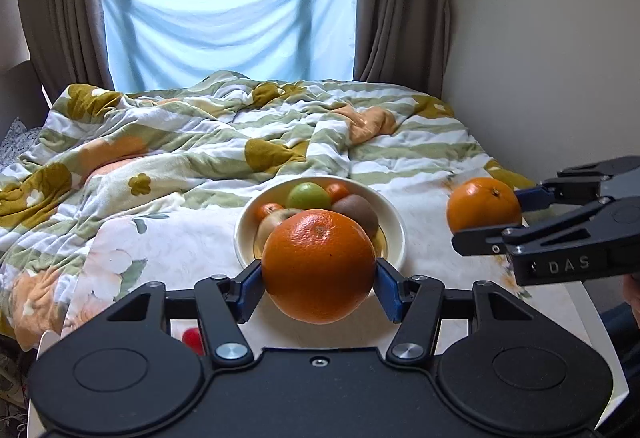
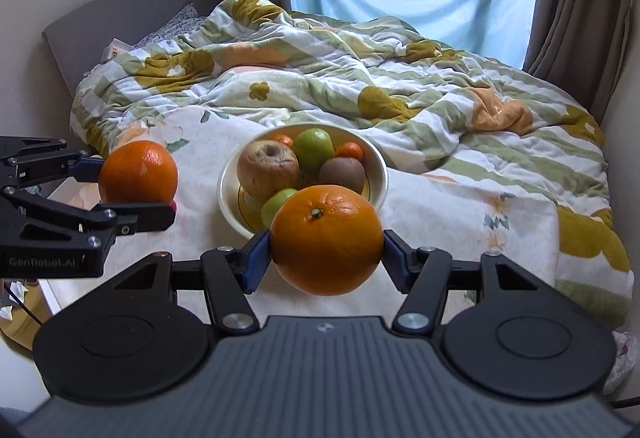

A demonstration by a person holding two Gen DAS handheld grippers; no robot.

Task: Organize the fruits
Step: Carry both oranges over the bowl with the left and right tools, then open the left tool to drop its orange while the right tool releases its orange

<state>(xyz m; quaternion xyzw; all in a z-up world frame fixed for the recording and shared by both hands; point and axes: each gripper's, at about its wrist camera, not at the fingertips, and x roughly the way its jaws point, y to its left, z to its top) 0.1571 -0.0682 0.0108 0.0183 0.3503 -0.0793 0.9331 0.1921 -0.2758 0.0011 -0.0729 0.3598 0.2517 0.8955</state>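
Note:
My left gripper (image 1: 319,288) is shut on a large orange (image 1: 319,264) and holds it in front of a cream bowl (image 1: 390,216). The bowl (image 2: 378,162) holds a brownish apple (image 2: 267,168), green fruits (image 2: 315,148), a kiwi (image 2: 342,174) and small tangerines (image 2: 350,150). My right gripper (image 2: 326,258) is shut on a second orange (image 2: 326,238), near the bowl's front rim. In the left wrist view that orange (image 1: 484,208) shows at the right in the right gripper (image 1: 490,216). In the right wrist view the left gripper (image 2: 136,194) and its orange (image 2: 138,172) show at the left.
The bowl stands on a white floral cloth (image 1: 180,250) over a small table. Behind it lies a bed with a rumpled striped quilt (image 1: 240,130). A red object (image 1: 192,338) lies partly hidden under my left gripper. A wall (image 1: 540,58) stands close on the right.

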